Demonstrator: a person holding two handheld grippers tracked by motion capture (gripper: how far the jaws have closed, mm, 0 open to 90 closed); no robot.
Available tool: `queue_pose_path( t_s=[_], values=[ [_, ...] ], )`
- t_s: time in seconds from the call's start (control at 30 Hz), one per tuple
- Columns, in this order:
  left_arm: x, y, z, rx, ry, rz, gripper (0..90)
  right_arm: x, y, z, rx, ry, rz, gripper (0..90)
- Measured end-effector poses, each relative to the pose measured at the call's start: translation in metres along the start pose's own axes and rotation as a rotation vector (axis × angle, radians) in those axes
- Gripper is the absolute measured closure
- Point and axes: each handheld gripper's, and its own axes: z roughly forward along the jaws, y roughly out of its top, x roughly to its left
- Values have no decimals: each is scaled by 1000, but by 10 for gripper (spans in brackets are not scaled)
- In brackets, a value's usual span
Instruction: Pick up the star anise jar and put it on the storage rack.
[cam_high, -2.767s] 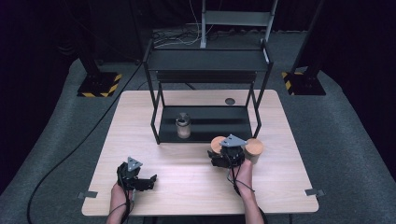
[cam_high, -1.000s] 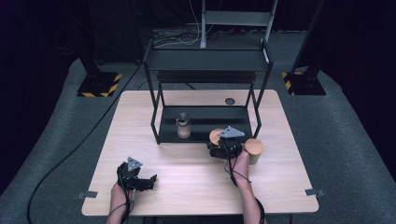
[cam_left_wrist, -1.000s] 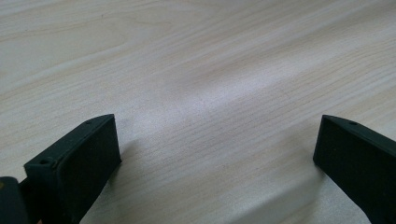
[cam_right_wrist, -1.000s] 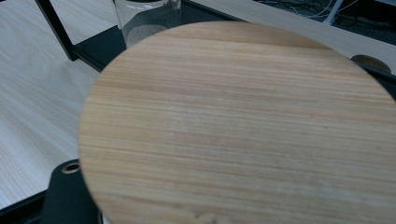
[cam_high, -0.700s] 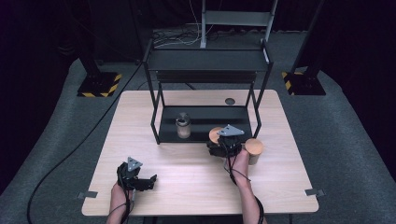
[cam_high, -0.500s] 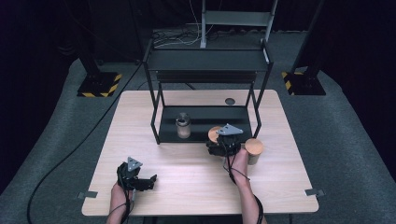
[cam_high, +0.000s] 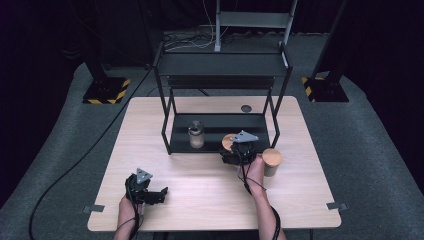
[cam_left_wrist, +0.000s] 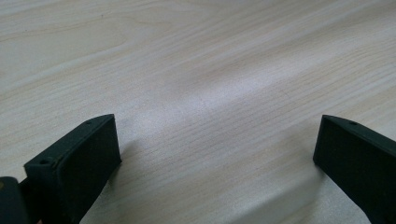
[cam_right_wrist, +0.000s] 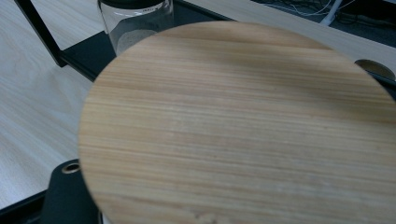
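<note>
On my counter (cam_high: 210, 195) stands the black rack (cam_high: 220, 95), a lidded glass jar (cam_high: 195, 134) on its lower shelf. My right tongs (cam_high: 234, 152) grip a second jar with a wooden lid (cam_right_wrist: 243, 126) at the shelf's front edge; a third jar (cam_high: 271, 161) sits just beside my hand. I could clip the rack's post or knock that neighbour over. Left tongs (cam_high: 147, 192) rest wide, holding nothing.
</note>
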Motion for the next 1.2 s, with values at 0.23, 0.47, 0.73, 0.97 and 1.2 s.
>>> queue_pose_path(
  t_s=[0.23, 0.47, 0.73, 0.97, 1.2],
  values=[
    [0, 0, 0, 0, 0, 0, 0, -2, 2, 2, -2, 0, 4, 250],
    [0, 0, 0, 0, 0, 0, 0, -3, 5, 4, 0, -2, 0, 251],
    [0, 0, 0, 0, 0, 0, 0, -5, 8, 7, 1, -6, 3, 251],
    [0, 0, 0, 0, 0, 0, 0, -7, 12, 9, -3, -10, 7, 250],
    [0, 0, 0, 0, 0, 0, 0, -10, 15, 10, -5, -16, 10, 250]
  ],
)
